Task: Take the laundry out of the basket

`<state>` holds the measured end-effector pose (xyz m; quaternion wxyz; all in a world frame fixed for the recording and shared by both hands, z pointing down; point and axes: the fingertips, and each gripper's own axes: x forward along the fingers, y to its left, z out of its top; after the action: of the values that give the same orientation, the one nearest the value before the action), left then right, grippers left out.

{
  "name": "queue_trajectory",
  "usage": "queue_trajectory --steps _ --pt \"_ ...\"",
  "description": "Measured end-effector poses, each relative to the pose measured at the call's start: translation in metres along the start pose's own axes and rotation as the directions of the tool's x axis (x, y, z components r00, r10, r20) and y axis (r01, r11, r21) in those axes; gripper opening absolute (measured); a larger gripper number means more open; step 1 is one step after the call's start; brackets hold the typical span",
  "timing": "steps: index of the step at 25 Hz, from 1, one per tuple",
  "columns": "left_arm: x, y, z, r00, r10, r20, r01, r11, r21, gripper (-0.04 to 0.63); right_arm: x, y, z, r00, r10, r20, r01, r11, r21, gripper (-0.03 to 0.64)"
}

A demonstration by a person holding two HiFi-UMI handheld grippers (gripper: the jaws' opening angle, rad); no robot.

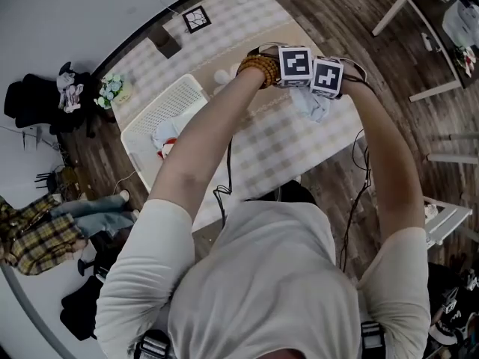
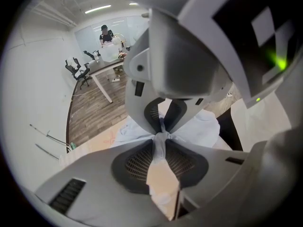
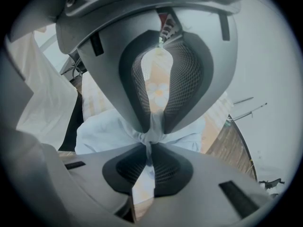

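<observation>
A pale blue garment (image 1: 313,105) hangs bunched over the checked table (image 1: 277,137), gripped by both grippers side by side. In the head view my left gripper (image 1: 298,87) and right gripper (image 1: 323,97) sit under their marker cubes, almost touching. The left gripper (image 2: 161,136) is shut on a twisted fold of the blue cloth (image 2: 203,126). Likewise the right gripper (image 3: 150,138) is shut on a pinched fold of the same cloth (image 3: 104,131). The white laundry basket (image 1: 168,99) stands at the table's left end, with white and red laundry (image 1: 166,139) inside.
On the far end of the table are a framed picture (image 1: 196,19), a brown box (image 1: 166,45) and a small flower pot (image 1: 112,88). A person in a plaid shirt (image 1: 34,234) is on the floor at the left. A white table (image 1: 419,36) stands at the upper right.
</observation>
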<state>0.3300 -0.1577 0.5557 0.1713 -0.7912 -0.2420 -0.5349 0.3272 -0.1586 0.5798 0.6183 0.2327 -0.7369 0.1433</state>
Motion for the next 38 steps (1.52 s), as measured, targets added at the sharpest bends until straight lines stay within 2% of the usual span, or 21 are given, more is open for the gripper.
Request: queue_trajectory --steps 1,3,5,8,9,11,12,15,19,25,31,34,38 --pt "0.01 0.003 -0.002 1.0 -0.009 -0.002 0.009 1.0 -0.004 0.114 0.01 -0.001 -0.004 1.0 0.011 0.002 -0.011 1.0 0.004 0.049" --pt "0.03 -0.007 -0.001 0.995 -0.096 0.024 0.096 0.995 -0.018 0.114 0.025 -0.007 -0.017 1.0 0.007 -0.025 -0.007 1.0 0.015 0.049" --pt "0.047 -0.014 -0.003 0.988 -0.149 0.032 0.15 0.988 -0.029 0.114 0.038 -0.011 -0.031 0.998 -0.007 -0.065 0.008 1.0 0.024 0.05" --pt "0.072 -0.031 -0.004 0.967 -0.247 0.058 0.25 0.967 -0.04 0.115 0.062 -0.006 -0.038 0.998 0.017 -0.061 -0.015 0.999 0.033 0.051" --pt "0.08 -0.029 -0.005 0.969 -0.241 0.058 0.244 0.969 -0.037 0.115 0.071 -0.001 -0.038 0.998 0.037 -0.046 -0.035 0.999 0.038 0.05" --pt "0.096 -0.007 -0.013 0.991 -0.127 0.034 0.127 0.992 -0.004 0.115 0.092 0.019 -0.031 0.994 0.107 0.022 -0.108 0.993 0.046 0.05" --pt "0.106 0.0 -0.019 0.996 -0.087 0.016 0.087 0.996 0.006 0.115 0.104 0.027 -0.029 0.989 0.138 0.053 -0.14 0.989 0.049 0.051" --pt "0.135 0.004 -0.035 0.993 -0.116 -0.029 0.116 0.993 -0.018 0.115 0.13 0.023 -0.035 0.983 0.162 0.084 -0.168 0.983 0.067 0.051" --pt "0.16 -0.003 -0.049 0.983 -0.177 -0.055 0.174 0.983 -0.058 0.115 0.147 0.016 -0.045 0.986 0.15 0.077 -0.156 0.985 0.076 0.051" --pt "0.192 -0.02 -0.063 0.972 -0.219 -0.081 0.213 0.974 -0.071 0.114 0.173 0.028 -0.045 0.978 0.162 0.129 -0.176 0.979 0.103 0.051" --pt "0.204 -0.013 -0.069 0.98 -0.192 -0.058 0.186 0.977 -0.106 0.114 0.181 0.028 -0.041 0.974 0.171 0.148 -0.187 0.977 0.103 0.051" --pt "0.2 -0.017 -0.071 0.976 -0.206 -0.063 0.196 0.97 -0.143 0.12 0.18 0.028 -0.04 0.974 0.173 0.149 -0.191 0.975 0.115 0.055" --pt "0.194 -0.01 -0.07 0.987 -0.153 -0.042 0.144 0.976 -0.164 0.145 0.173 0.022 -0.038 0.975 0.141 0.172 -0.168 0.973 0.157 0.09"
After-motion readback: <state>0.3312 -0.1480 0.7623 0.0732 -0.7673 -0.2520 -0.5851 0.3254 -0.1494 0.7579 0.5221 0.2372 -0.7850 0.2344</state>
